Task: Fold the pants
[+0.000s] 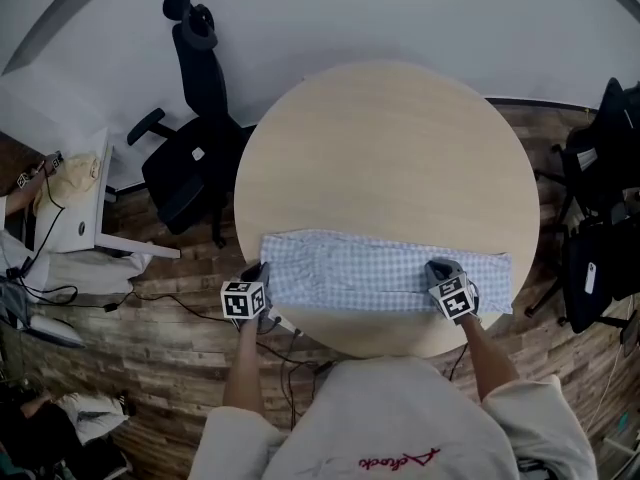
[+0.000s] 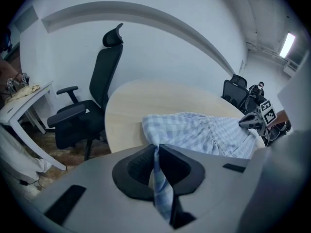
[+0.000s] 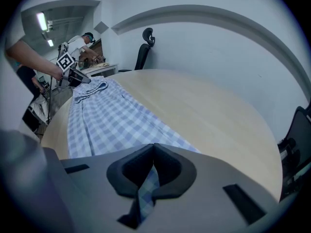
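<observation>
The blue-and-white checked pants (image 1: 385,273) lie stretched in a long strip across the near side of the round wooden table (image 1: 390,148). My left gripper (image 1: 262,272) is at the strip's left end, shut on a pinch of the cloth right at the table's edge. My right gripper (image 1: 441,269) is shut on the fabric towards the right end. In the left gripper view, checked cloth runs through the shut jaws (image 2: 156,147), and the pants (image 2: 204,132) stretch away to the other gripper (image 2: 252,122). In the right gripper view, a fold of cloth is pinched likewise (image 3: 154,147).
A black office chair (image 1: 195,148) stands at the table's far left. A white desk (image 1: 85,208) is further left, and more black chairs (image 1: 600,218) are to the right. Cables lie on the wood floor (image 1: 180,308). A person (image 3: 82,42) stands in the background.
</observation>
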`<state>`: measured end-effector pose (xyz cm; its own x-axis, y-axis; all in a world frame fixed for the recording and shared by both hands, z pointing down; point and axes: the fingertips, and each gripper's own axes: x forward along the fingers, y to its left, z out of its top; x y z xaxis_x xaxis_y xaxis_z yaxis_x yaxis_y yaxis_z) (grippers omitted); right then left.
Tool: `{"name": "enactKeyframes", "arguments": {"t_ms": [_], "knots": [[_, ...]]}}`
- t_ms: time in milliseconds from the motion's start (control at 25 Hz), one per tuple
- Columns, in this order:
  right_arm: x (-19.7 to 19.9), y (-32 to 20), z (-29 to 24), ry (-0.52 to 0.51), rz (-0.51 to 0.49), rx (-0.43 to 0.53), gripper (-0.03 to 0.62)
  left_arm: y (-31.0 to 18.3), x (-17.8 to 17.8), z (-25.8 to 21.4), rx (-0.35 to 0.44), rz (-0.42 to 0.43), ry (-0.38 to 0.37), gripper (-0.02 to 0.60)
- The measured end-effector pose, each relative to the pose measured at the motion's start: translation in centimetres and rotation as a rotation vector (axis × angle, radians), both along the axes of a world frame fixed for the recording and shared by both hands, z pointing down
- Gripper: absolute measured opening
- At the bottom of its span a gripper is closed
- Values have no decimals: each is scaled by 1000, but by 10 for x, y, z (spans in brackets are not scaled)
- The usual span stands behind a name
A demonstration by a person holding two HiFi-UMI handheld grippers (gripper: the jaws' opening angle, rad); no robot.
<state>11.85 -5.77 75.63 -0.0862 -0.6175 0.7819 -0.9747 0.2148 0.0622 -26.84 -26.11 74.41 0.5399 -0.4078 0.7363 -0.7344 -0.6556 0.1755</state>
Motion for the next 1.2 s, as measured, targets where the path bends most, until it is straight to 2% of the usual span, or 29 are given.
{"name": "enactKeyframes", "arguments": {"t_ms": [360, 560, 720, 920, 1200], "knots": [[-41, -51, 3, -3, -118, 19, 29, -11, -58, -10, 22, -94, -26, 54], [-47, -59, -1, -14, -123, 19, 29, -10, -61, -26, 50, -121, -3, 54], [-48, -56, -6, -46, -105, 46, 29, -7, -49, -48, 81, -146, 36, 54], [-50, -52, -19, -67, -128, 103, 29, 7, -19, -89, 144, -142, 63, 54], [-34, -27, -33, -93, -170, 149, 29, 52, 55, -136, 216, -91, 41, 54]]}}
